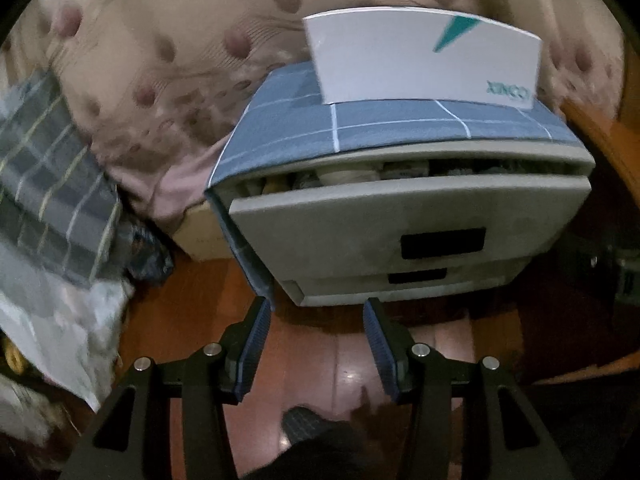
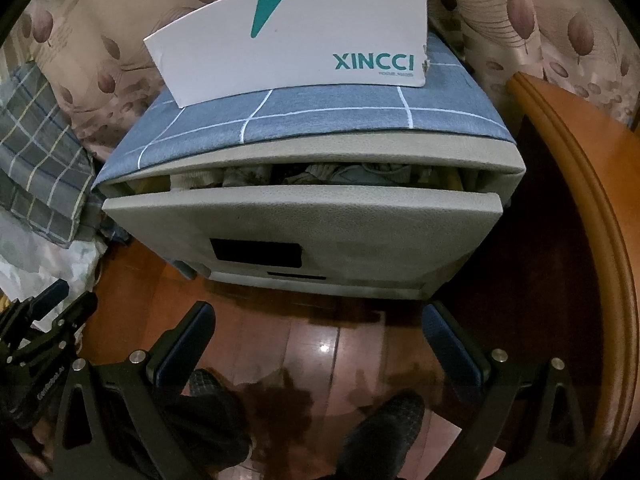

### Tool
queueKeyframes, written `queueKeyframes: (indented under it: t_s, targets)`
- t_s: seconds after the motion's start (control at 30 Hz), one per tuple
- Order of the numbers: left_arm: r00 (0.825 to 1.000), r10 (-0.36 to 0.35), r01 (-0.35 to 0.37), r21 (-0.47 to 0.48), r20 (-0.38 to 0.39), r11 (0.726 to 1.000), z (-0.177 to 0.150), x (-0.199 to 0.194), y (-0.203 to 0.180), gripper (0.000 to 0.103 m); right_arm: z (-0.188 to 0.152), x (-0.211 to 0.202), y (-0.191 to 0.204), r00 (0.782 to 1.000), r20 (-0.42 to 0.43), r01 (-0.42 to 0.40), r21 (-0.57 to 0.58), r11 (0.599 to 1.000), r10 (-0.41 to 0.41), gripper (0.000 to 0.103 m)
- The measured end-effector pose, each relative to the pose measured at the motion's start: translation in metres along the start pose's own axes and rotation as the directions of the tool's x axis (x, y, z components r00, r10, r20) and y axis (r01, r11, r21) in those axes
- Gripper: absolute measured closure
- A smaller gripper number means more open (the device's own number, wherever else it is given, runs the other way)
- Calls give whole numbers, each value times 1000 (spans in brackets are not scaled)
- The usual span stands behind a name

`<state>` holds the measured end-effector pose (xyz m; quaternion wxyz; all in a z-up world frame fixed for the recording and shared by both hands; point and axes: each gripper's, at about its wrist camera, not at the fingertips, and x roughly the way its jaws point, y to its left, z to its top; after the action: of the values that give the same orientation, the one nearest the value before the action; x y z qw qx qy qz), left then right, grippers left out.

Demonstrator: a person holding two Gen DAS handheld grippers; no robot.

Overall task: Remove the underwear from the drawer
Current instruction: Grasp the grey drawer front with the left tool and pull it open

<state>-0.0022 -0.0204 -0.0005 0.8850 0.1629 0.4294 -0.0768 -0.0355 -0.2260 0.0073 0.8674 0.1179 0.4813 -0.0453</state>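
A grey plastic drawer unit (image 1: pixel 408 216) (image 2: pixel 300 224) stands on the floor, its top drawer pulled out a little. Folded underwear and other clothes (image 1: pixel 352 174) (image 2: pixel 340 174) show in the narrow gap behind the drawer front. My left gripper (image 1: pixel 316 308) hovers open and empty just in front of the unit's lower left corner. It also shows at the left edge of the right wrist view, left gripper (image 2: pixel 72 300). My right gripper (image 2: pixel 318 312) stands wide open with nothing between its fingers, below the unit's front.
A blue checked cloth (image 2: pixel 320 120) covers the unit's top, with a white XINCCI box (image 2: pixel 288 40) on it. Plaid fabric (image 2: pixel 36 160) lies left, a floral curtain (image 1: pixel 160 60) behind, curved wooden furniture (image 2: pixel 580 200) right. The person's shoes (image 2: pixel 384 420) stand on the wooden floor (image 2: pixel 320 340).
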Motion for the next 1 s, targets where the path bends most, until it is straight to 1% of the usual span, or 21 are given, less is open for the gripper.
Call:
queueKeyframes:
  t_s: [0.07, 0.1, 0.17, 0.27, 0.3, 0.4, 0.47, 0.53, 0.6, 0.73, 0.83, 0.97, 1.0]
  targets:
    - [1000, 8, -10, 89, 27, 996, 2, -2, -7, 54, 0, 0, -2, 1000, -1, -8, 11, 1000, 8, 1]
    - [999, 11, -15, 115, 36, 993, 3, -3, -9, 54, 0, 0, -4, 1000, 0, -12, 18, 1000, 12, 1]
    - [997, 25, -39, 206, 69, 978, 3, -3, -18, 54, 0, -1, -7, 1000, 5, -20, 36, 999, 19, 1]
    - [992, 47, -86, 351, 120, 932, 4, 1, -32, 54, 0, -1, -14, 1000, 9, -30, 65, 997, 29, 1]
    - [989, 52, -104, 399, 140, 911, 3, 4, -37, 54, 0, -1, -16, 999, 9, -32, 74, 997, 31, 1]
    - [976, 76, -171, 499, 204, 849, 2, 14, -47, 54, 1, -1, -23, 999, 7, -37, 96, 995, 37, 1]
    - [970, 82, -196, 541, 228, 818, 4, 24, -52, 54, 0, -1, -28, 999, 7, -43, 115, 992, 43, 1]
    - [970, 78, -197, 556, 230, 807, 7, 33, -52, 54, 0, -1, -32, 999, 5, -45, 132, 990, 45, 1]
    - [969, 78, -204, 579, 235, 789, 13, 45, -51, 54, 0, 0, -34, 999, 3, -50, 139, 989, 50, 1]
    - [960, 84, -236, 606, 268, 760, 21, 60, -55, 54, 1, 2, -35, 998, -4, -54, 143, 988, 55, 1]
    - [964, 76, -226, 631, 256, 742, 26, 73, -58, 54, 2, 3, -35, 998, -6, -53, 139, 989, 55, 1]
    - [965, 66, -224, 676, 252, 702, 27, 88, -66, 54, 2, 4, -36, 998, -13, -55, 139, 989, 57, 1]
    - [969, 60, -214, 687, 241, 694, 28, 92, -67, 54, 2, 4, -36, 998, -14, -56, 140, 989, 59, 1]
